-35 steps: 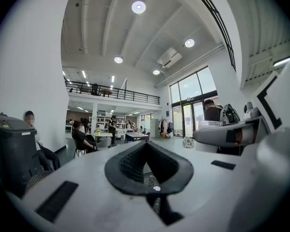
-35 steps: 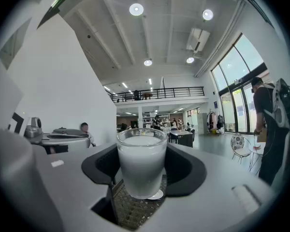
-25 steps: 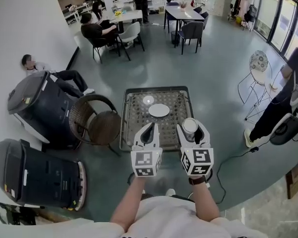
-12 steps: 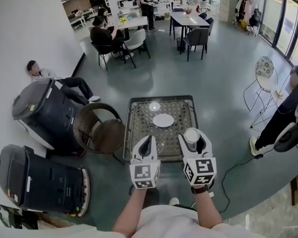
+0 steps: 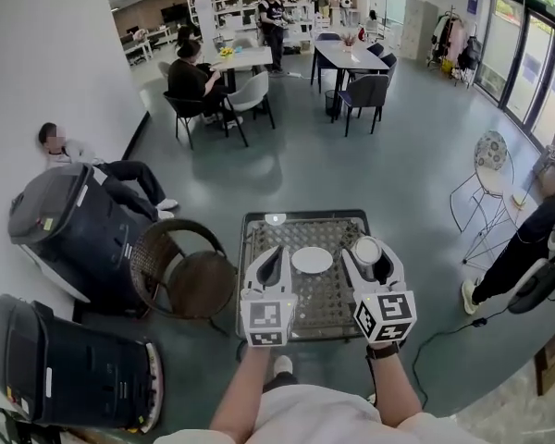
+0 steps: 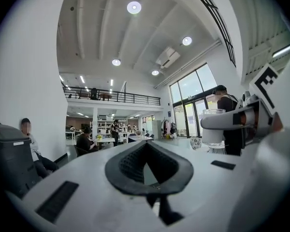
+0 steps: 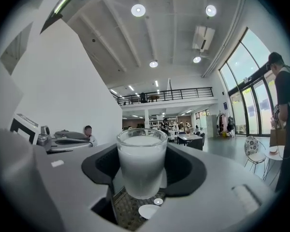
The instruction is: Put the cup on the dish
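Note:
A glass cup (image 7: 141, 166) of white liquid stands upright between my right gripper's (image 7: 142, 154) dark pads, which are shut on it. In the head view the cup (image 5: 366, 250) hangs above the right part of the mesh-topped table (image 5: 243, 266), just right of the white dish (image 5: 312, 260). Seen from the right gripper view, the dish (image 7: 148, 210) lies below and ahead of the cup. My left gripper (image 5: 275, 252) hovers over the table left of the dish, its tips together and nothing in it. The left gripper view shows its jaws (image 6: 147, 146) and the cup (image 6: 213, 127) at the right.
A small round white object (image 5: 276, 218) sits at the table's far edge. A wicker chair (image 5: 185, 266) stands close on the left, with two dark machines (image 5: 69, 229) beyond it. A person (image 5: 536, 239) stands at the right beside a white wire chair (image 5: 486, 151).
Both grippers have come forward over the table. The cup has gone from the near edge to a spot beside the dish, on its right. The grip on the cup is unchanged.

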{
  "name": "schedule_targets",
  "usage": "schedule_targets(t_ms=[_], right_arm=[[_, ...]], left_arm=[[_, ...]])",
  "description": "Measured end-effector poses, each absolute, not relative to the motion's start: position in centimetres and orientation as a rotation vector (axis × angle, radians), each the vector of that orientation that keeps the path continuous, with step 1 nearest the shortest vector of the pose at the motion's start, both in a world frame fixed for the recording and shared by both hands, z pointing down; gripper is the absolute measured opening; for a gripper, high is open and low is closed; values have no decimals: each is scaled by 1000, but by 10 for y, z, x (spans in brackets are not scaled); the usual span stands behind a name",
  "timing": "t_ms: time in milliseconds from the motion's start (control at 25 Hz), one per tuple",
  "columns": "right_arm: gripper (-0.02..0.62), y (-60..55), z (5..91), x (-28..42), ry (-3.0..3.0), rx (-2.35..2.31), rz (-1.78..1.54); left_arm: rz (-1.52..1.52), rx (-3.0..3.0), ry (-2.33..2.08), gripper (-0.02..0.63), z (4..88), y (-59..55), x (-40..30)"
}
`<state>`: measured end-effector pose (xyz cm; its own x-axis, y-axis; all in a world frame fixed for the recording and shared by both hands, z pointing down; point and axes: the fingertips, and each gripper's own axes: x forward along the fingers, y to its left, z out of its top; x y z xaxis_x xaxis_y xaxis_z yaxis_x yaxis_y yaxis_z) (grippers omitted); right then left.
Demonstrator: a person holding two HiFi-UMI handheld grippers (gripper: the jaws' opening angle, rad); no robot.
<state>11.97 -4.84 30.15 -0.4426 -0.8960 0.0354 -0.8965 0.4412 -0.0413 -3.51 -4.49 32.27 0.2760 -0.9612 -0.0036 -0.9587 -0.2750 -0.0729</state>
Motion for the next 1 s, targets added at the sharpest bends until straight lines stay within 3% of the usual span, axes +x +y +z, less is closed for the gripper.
schedule_targets(t_ms=[480,1000], right_arm=[[256,-111,325,88,-2614,1596,6],[256,-183,436,82,-2586,1428,174]], left_arm=[[-72,-2591,1704,2,344,-110,-106],[-216,-2795,1560,2,440,-193,-48]])
